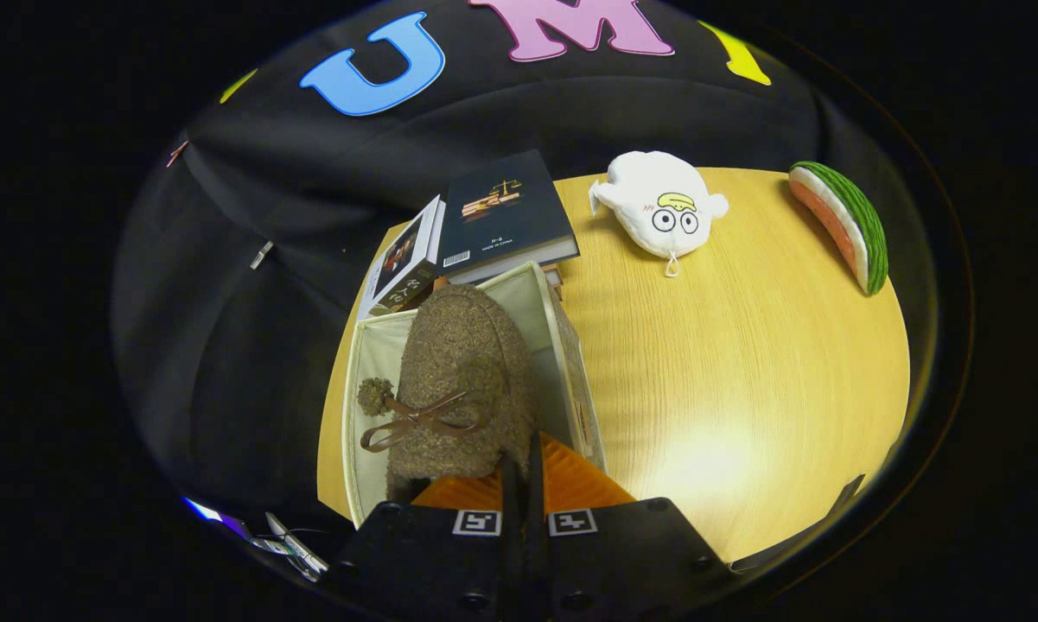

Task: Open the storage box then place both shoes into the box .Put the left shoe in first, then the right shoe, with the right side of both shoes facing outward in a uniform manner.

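Wooden table (743, 363), black cloth wall (251, 285)

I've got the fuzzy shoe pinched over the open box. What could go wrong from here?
1. The hand-held gripper holds the brown shoe by a thin bit of its edge, fingers nearly closed; it may slip or swing.
2. The shoe hangs close to the storage box wall and could snag the rim or tip the soft box.
3. The books sit tight against the box's far end; a push could shift them.

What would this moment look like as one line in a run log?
gripper: shut on fuzzy brown shoe | shoe: over open storage box | nearby: books, plush toy
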The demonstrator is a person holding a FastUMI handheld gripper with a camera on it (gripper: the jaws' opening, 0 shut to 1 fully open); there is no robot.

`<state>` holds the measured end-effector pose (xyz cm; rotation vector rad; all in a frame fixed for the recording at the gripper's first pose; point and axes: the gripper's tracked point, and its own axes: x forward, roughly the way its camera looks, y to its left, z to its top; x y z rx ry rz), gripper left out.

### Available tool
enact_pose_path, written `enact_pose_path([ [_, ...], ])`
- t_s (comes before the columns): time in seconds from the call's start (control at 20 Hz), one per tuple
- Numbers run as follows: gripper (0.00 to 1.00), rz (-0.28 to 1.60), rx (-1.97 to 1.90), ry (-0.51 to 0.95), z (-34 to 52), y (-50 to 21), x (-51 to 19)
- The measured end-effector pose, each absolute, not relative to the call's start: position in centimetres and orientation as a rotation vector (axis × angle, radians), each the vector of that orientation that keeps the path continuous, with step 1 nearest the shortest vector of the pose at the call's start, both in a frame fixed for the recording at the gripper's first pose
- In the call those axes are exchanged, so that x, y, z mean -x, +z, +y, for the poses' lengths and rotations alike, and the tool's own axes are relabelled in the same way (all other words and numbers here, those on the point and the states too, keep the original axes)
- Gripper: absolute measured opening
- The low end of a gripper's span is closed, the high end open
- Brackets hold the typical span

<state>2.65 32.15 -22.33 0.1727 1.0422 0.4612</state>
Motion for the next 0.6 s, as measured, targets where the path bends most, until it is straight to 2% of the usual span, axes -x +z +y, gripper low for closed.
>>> enact_pose_path([
  [0.2,0.06,1.061,-0.146,0.461,32.6,-23.2,-2.5],
  [0.3,0.10,1.064,-0.156,0.478,33.2,-22.7,-2.2],
  [0.35,0.17,1.057,-0.162,0.485,33.6,-22.3,-2.2],
  [0.45,0.39,1.012,-0.172,0.509,33.9,-20.7,-2.4],
  [0.6,0.99,0.881,-0.141,0.547,33.9,-16.7,-3.2],
])
